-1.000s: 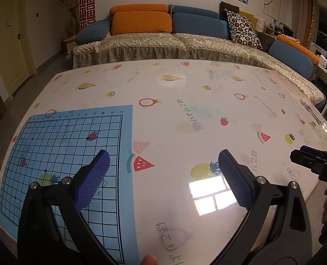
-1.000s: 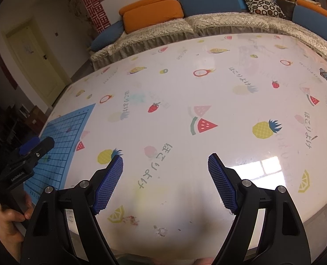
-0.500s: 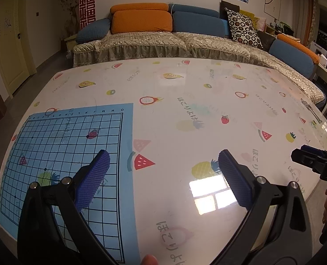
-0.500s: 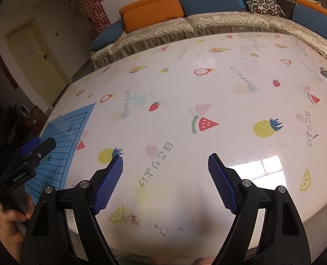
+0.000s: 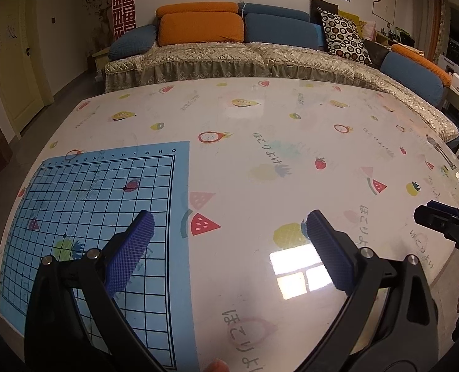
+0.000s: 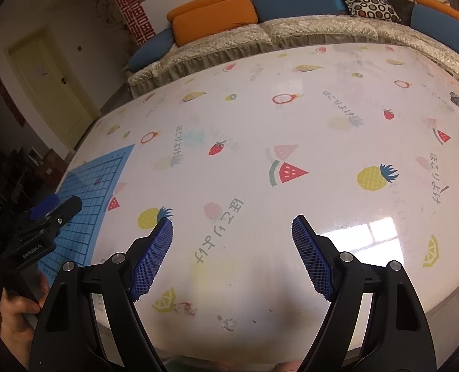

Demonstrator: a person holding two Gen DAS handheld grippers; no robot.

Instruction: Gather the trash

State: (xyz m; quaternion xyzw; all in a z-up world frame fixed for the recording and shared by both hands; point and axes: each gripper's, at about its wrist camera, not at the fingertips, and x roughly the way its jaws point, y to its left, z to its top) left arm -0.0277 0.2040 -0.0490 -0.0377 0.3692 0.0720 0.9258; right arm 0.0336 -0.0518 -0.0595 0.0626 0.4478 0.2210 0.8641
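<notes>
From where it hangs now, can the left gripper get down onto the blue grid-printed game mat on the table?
Probably yes. The left gripper is open and empty, with one finger already over the blue grid mat. Nothing lies on the mat, and the right gripper is well off to the side.

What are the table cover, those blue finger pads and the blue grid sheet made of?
The table cover looks like glossy plastic or vinyl: a window reflects sharply in it. The pads look like rubber or soft plastic, matt, with a fine waffle texture for grip. The grid sheet seems thin printed paper or film; it lies flat, and fruit prints show through it. None is certain from looks alone.
</notes>
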